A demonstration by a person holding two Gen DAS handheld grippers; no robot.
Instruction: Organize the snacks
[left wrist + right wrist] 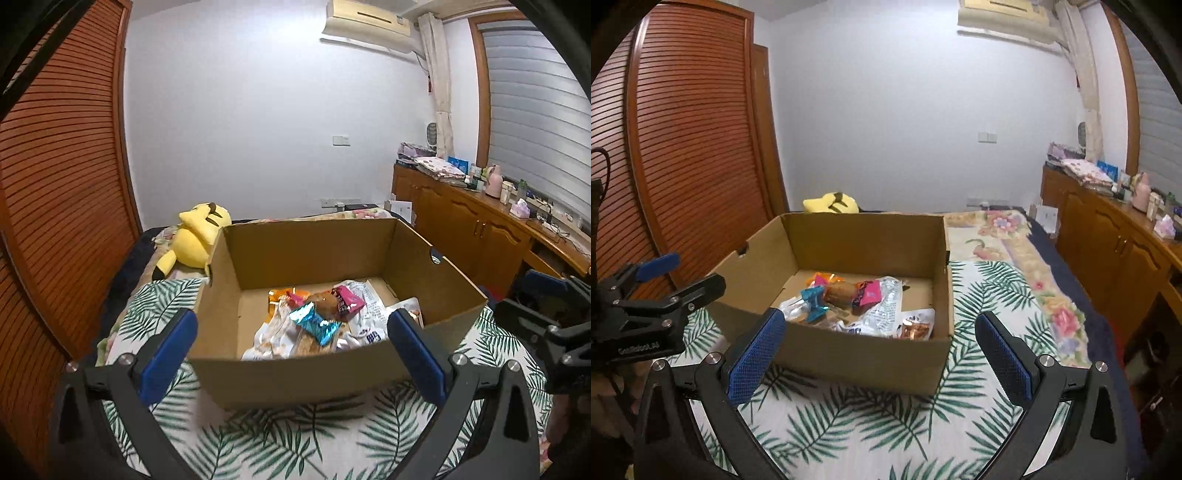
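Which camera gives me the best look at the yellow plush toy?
Left wrist. The yellow plush toy shows nearly whole there, lying beside the cardboard box's far left corner. From the right wrist, only its top peeks over the box's back wall.

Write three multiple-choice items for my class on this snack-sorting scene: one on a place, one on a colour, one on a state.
1. Where do the snack packets lie?
A. on the wooden cabinet
B. inside the cardboard box
C. on the floor

2. What colour is the plush toy behind the box?
A. yellow
B. green
C. red

3. How does the left hand-held gripper stand?
A. shut on a packet
B. shut and empty
C. open and empty

Answers: 1 B, the packets rest on the box floor; 2 A, its body is yellow with dark ear tips; 3 C, the blue pads stand wide apart, gripping nothing.
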